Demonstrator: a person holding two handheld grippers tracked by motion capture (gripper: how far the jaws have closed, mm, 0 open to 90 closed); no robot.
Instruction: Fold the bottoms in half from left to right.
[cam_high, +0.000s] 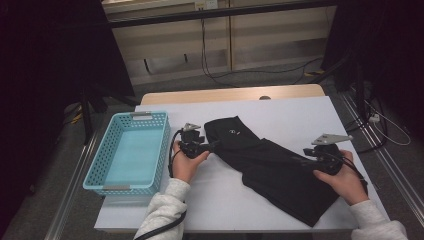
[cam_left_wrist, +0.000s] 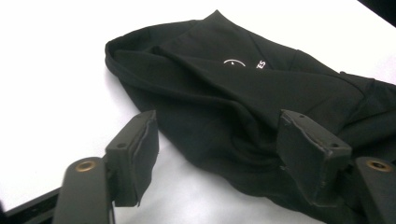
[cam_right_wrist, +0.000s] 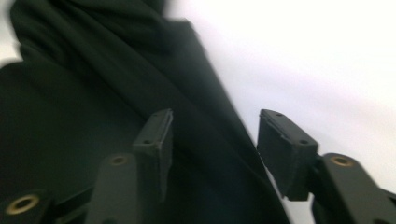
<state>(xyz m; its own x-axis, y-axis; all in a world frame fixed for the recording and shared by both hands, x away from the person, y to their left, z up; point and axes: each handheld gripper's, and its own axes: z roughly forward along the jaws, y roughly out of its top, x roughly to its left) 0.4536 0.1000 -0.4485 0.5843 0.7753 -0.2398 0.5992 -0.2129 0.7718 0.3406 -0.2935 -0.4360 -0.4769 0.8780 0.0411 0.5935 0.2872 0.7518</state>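
The right gripper view is smeared with blur, so the black garment (cam_right_wrist: 93, 93) loses its folds. In the left gripper view, the garment's white lettering (cam_left_wrist: 260, 64) is partly tucked into a crease, unreadable.

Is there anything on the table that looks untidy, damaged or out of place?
The black garment lies askew, diagonal across the white table, rumpled with uneven folds near its printed end and unevenly doubled over. The blue basket sits square on the table's left edge. Nothing looks spilled or damaged.
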